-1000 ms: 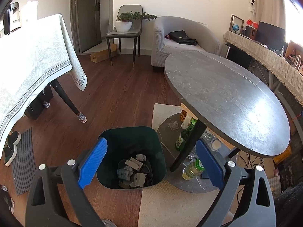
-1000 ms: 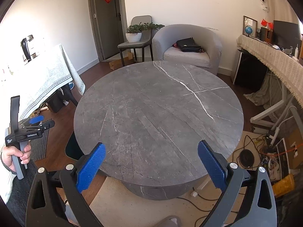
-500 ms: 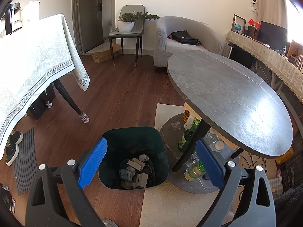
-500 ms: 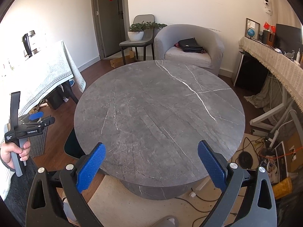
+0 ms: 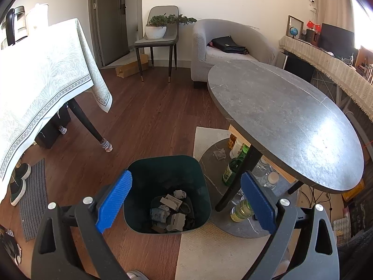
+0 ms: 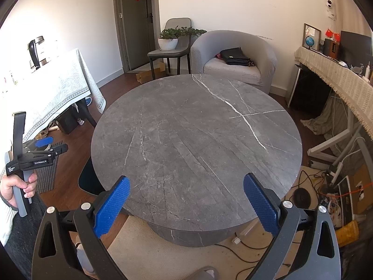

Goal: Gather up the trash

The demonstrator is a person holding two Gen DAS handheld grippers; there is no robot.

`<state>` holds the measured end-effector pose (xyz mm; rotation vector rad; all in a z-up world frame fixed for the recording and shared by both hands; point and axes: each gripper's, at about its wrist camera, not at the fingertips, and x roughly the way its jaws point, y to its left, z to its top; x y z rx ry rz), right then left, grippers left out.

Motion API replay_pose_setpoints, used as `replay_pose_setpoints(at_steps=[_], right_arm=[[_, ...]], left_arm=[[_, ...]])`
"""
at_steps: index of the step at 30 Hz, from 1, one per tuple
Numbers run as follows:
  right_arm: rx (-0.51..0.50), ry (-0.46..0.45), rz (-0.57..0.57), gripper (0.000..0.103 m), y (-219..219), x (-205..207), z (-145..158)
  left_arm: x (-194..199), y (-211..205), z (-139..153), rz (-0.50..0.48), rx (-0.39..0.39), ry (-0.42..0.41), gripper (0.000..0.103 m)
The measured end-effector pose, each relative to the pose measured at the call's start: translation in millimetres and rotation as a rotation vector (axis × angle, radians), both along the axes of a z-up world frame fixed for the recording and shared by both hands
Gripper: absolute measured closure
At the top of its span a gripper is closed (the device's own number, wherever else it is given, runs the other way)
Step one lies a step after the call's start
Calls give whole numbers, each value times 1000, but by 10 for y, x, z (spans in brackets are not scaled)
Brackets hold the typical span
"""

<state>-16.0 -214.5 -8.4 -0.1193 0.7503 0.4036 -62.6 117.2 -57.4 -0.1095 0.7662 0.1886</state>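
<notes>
A dark green trash bin (image 5: 200, 179) stands on the wood floor beside the round grey table (image 5: 279, 116). Crumpled paper and cardboard scraps (image 5: 171, 212) lie in its bottom. My left gripper (image 5: 186, 205) is open and empty, held above the bin's near side. My right gripper (image 6: 186, 207) is open and empty, above the near edge of the round table (image 6: 195, 140), whose top is bare. The left gripper (image 6: 44, 147) also shows in the right wrist view, held in a hand at the far left. A small crumpled scrap (image 5: 219, 154) lies on the table's base.
Bottles (image 5: 229, 170) stand around the table's leg on its round base. A table with a pale cloth (image 5: 42, 79) is at the left, a chair with a plant (image 5: 160, 35) and a grey armchair (image 5: 228, 44) at the back. Cables (image 6: 310, 186) lie at right.
The left gripper has drifted slightly back and left, so the bin and table shift right in its view. The right gripper has moved little. Both stay open.
</notes>
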Motion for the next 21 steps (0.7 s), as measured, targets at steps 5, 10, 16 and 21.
replay_pose_setpoints(at_steps=[5,10,16,21], right_arm=[[-1,2,-2,4,-8,3,-4],[-1,3,-1,4,-7,4,-5],[1,3,-2,4,-10,7,-6],[-1,5,-2,4,-3,10,-6]], left_arm=[[-4,-5,-3,-2,3,0,7],[-4,-5,-2,-2,3,-1,7],[-2,-5,-2,1,4,2,7],[5,-14,2,0,9,4,7]])
